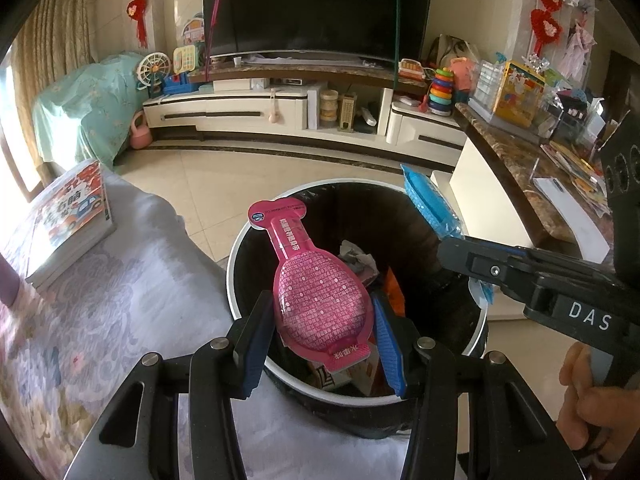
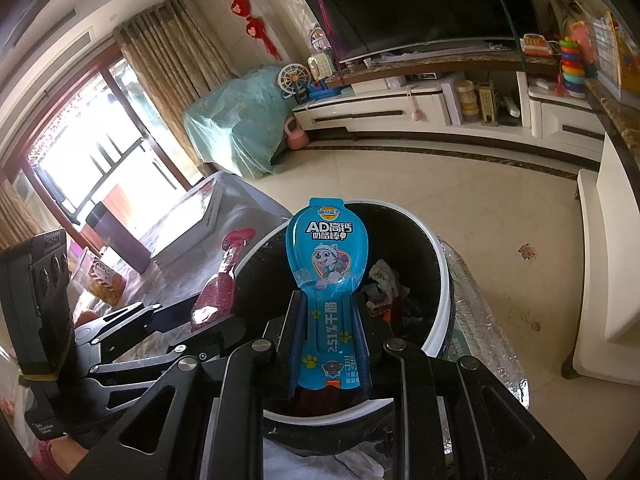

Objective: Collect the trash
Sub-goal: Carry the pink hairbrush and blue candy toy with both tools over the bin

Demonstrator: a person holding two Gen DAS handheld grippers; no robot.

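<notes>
While over one bin [image 1: 240,264]: two wrappers, one pink [image 1: 316,292], one blue [image 2: 326,248].

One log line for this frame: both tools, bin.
left tool: shut on pink wrapper | right tool: shut on blue wrapper | both over bin

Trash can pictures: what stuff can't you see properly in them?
- Bottom of the trash can: both views, hidden by the pink wrapper, the blue wrapper and the claws.
- Trash inside: crumpled and shadowed, can't be identified.
- Lower end of the blue wrapper: right wrist view, covered by the right claw.
- Left claw: whether its pads press the pink wrapper is unclear.
</notes>
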